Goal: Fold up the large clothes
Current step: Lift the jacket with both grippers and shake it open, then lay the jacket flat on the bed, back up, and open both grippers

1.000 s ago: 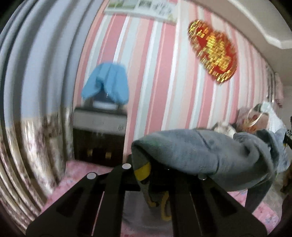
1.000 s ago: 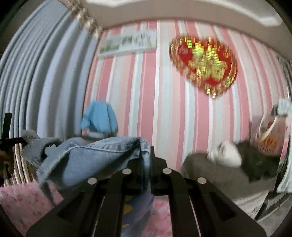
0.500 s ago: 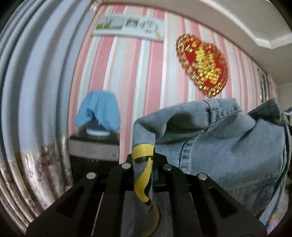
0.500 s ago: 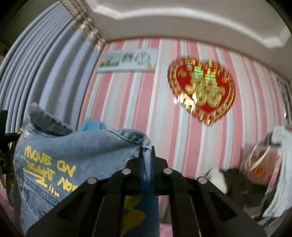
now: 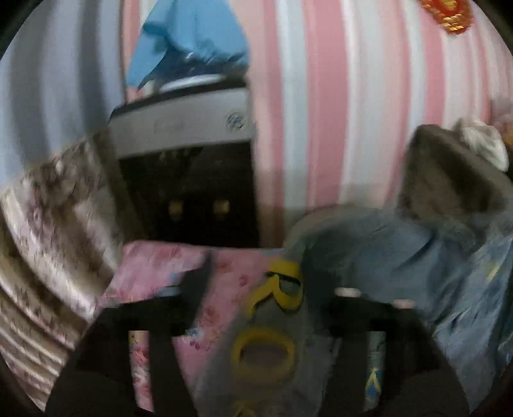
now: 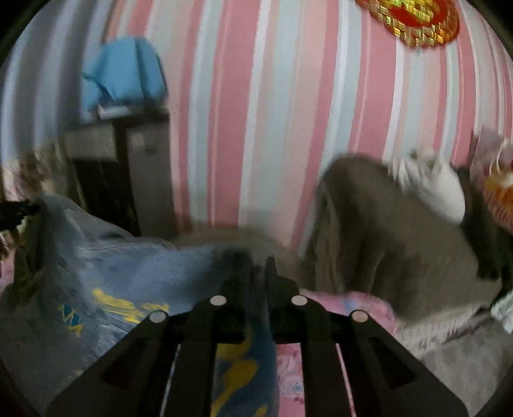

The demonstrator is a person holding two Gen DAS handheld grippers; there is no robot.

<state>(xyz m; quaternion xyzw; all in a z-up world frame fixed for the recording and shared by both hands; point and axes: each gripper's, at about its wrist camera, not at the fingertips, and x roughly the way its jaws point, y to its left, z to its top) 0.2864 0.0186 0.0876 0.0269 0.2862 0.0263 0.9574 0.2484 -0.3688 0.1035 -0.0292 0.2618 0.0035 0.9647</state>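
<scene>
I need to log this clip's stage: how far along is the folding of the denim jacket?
Done: the denim jacket is laid on the pink bedspread. In hand: left gripper and right gripper jaws are opening, cloth between them. Left: no neat fold is visible; the jacket looks rumpled, the frames blurred.

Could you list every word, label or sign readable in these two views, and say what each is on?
None can be read.
Yellow print on the denim jacket: blurred, no letters clear.
Gold characters on the red heart ornament on the striped wall: cut off and blurred.
Round emblem on the grey appliance under the blue cloth: too small and blurred.
</scene>
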